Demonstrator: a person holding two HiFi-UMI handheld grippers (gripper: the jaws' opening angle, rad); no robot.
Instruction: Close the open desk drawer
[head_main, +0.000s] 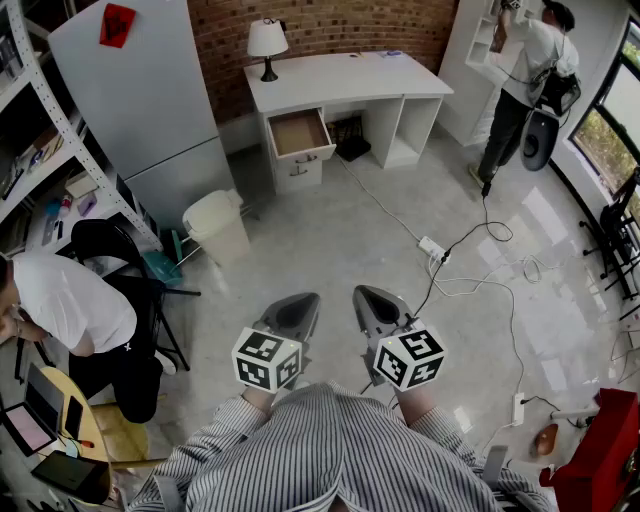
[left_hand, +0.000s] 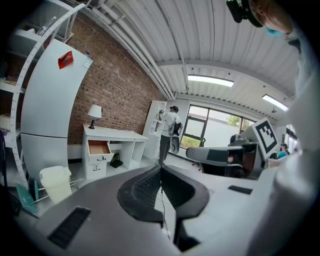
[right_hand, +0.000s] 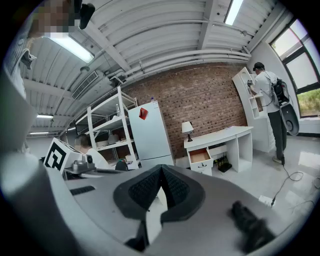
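A white desk (head_main: 345, 78) stands against the brick wall across the room. Its top left drawer (head_main: 298, 133) is pulled out, showing a brown inside; a closed drawer sits under it. The drawer (left_hand: 98, 148) looks small and far off in the left gripper view, and the drawer (right_hand: 200, 155) does too in the right gripper view. My left gripper (head_main: 299, 307) and right gripper (head_main: 369, 300) are side by side close to my body, far from the desk. Both are shut with nothing between the jaws, as the left gripper (left_hand: 161, 168) and right gripper (right_hand: 161, 168) views confirm.
A cream waste bin (head_main: 218, 226) and a white fridge (head_main: 140, 100) stand left of the way to the desk. A power strip (head_main: 433, 248) with cables lies on the floor to the right. One person (head_main: 528, 75) stands at the right shelf, another (head_main: 70, 305) sits at left. A lamp (head_main: 266, 42) is on the desk.
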